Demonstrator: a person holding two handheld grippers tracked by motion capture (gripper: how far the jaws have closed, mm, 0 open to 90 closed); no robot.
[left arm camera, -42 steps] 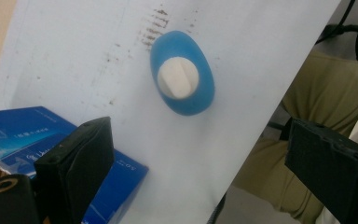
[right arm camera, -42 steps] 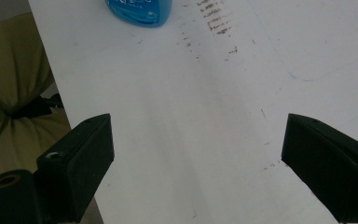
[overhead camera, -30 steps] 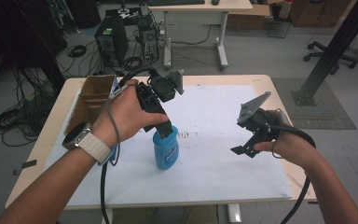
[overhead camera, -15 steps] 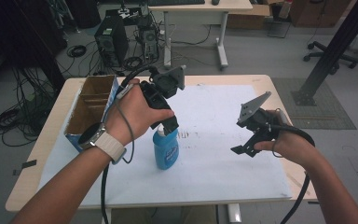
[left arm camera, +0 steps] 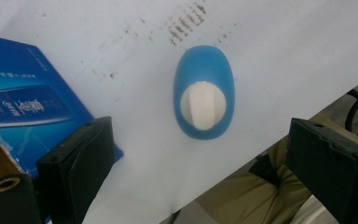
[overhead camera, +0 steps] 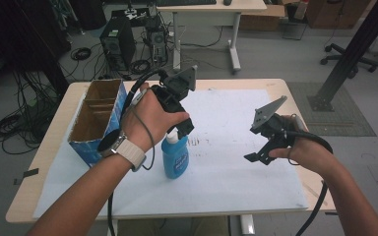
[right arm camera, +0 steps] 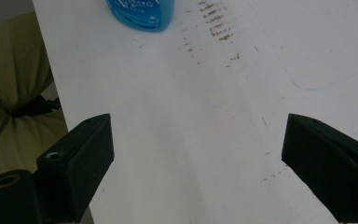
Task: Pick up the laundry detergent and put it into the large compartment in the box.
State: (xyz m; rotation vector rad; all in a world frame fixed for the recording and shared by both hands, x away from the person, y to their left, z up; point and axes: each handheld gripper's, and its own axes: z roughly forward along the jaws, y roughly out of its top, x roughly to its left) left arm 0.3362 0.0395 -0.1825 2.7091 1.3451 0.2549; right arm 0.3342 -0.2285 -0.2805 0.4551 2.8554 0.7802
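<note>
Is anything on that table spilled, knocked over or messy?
Nothing is spilled or tipped. The blue bottle stands upright with its white cap on, beside the open cardboard box. The one blemish is a patch of brownish smudges on the white sheet near the bottle.

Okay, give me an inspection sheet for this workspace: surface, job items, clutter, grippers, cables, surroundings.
Surface: wooden table covered by a white sheet with dark smudges.
Job's things: blue bottle, white cap, standing upright on the sheet; open cardboard box with blue sides at the table's left.
Clutter: nothing seen.
Grippers: left gripper open, looking straight down over the bottle's cap; right gripper open, above bare sheet, holding nothing.
Cables: one trails from each gripper; loose coils on the floor at left.
Surroundings: computer tower, a second desk, office chair, black post.
</note>
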